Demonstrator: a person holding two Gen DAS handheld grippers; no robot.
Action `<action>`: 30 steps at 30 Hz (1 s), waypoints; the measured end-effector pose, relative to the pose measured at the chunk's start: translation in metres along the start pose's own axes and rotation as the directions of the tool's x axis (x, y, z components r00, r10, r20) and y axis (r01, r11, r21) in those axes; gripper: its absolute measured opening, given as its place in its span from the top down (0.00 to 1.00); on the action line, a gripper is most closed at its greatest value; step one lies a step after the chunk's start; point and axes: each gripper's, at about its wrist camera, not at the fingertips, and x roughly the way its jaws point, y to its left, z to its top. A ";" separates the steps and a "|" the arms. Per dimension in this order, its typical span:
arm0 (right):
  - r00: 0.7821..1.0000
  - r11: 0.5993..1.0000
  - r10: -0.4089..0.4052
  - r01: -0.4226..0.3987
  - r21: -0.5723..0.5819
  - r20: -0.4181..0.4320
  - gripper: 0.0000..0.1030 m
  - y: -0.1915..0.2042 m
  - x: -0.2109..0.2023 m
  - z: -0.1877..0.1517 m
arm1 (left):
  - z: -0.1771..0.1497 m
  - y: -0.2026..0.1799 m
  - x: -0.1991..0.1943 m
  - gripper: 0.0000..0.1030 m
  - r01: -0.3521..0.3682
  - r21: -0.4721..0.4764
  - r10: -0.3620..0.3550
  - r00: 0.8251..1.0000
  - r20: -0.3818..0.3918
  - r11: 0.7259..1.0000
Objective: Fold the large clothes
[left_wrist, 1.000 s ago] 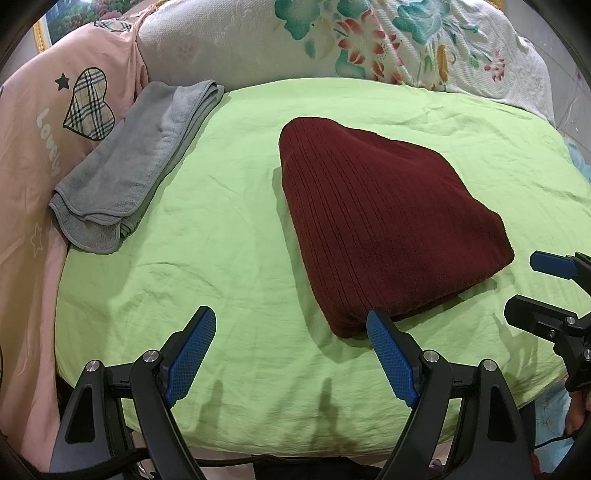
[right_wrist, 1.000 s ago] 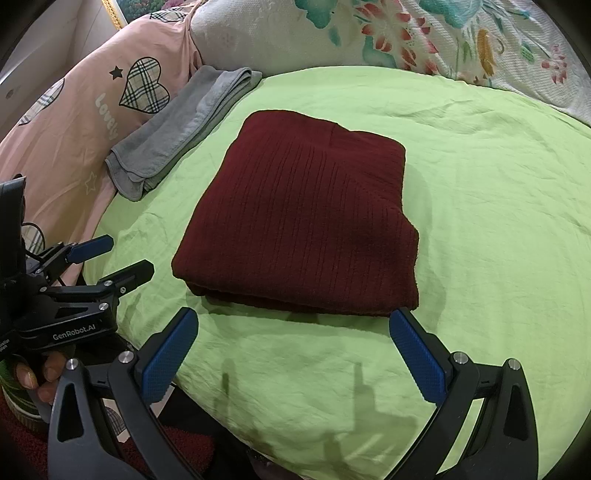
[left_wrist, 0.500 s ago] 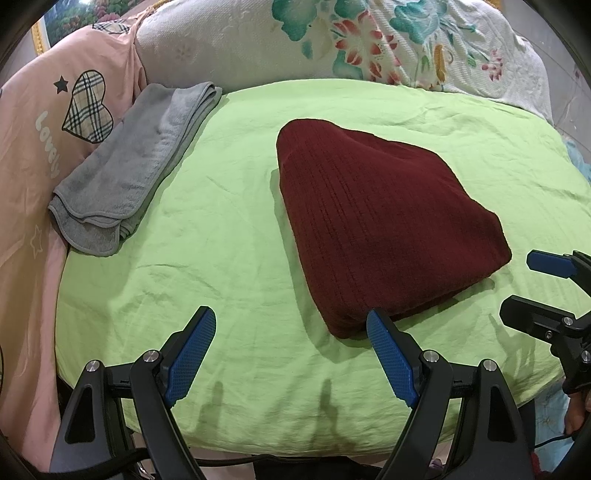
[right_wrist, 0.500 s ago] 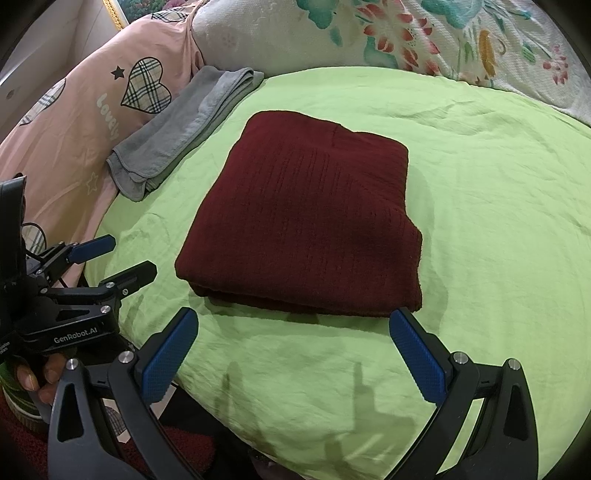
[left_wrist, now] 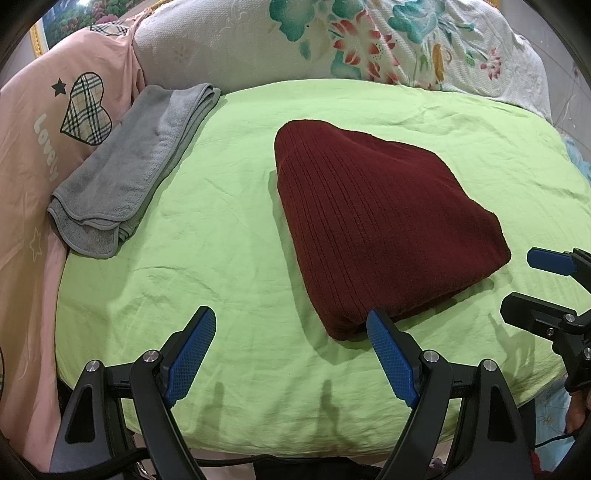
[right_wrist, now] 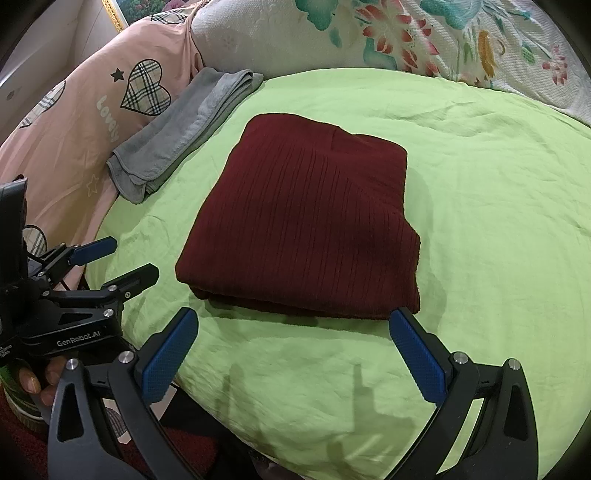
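A dark red ribbed knit garment (left_wrist: 376, 225) (right_wrist: 306, 229) lies folded into a neat stack on the light green sheet (left_wrist: 221, 236) (right_wrist: 498, 206). My left gripper (left_wrist: 291, 332) hovers open just off the stack's near left corner, with nothing between its blue pads. My right gripper (right_wrist: 291, 332) is open too, in front of the stack's near edge, empty. Each gripper shows in the other's view: the right gripper (left_wrist: 532, 288) at the right edge, the left gripper (right_wrist: 110, 262) at the left, held by a hand (right_wrist: 33, 384).
A folded grey towel (left_wrist: 129, 177) (right_wrist: 181, 136) lies at the sheet's far left. A pink cover with a plaid heart (left_wrist: 37, 122) (right_wrist: 92, 122) borders the left side. A floral white quilt (left_wrist: 332, 40) (right_wrist: 406, 33) is piled along the back.
Both views have shifted very slightly, so the red stack sits a touch higher in frame. Both grippers stay open and the garment has not moved.
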 end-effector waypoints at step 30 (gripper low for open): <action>1.000 1.000 0.002 -0.002 0.003 0.003 0.00 -0.002 -0.002 0.004 | 0.001 -0.001 0.001 0.18 0.001 0.001 -0.001 1.000 -0.001 1.000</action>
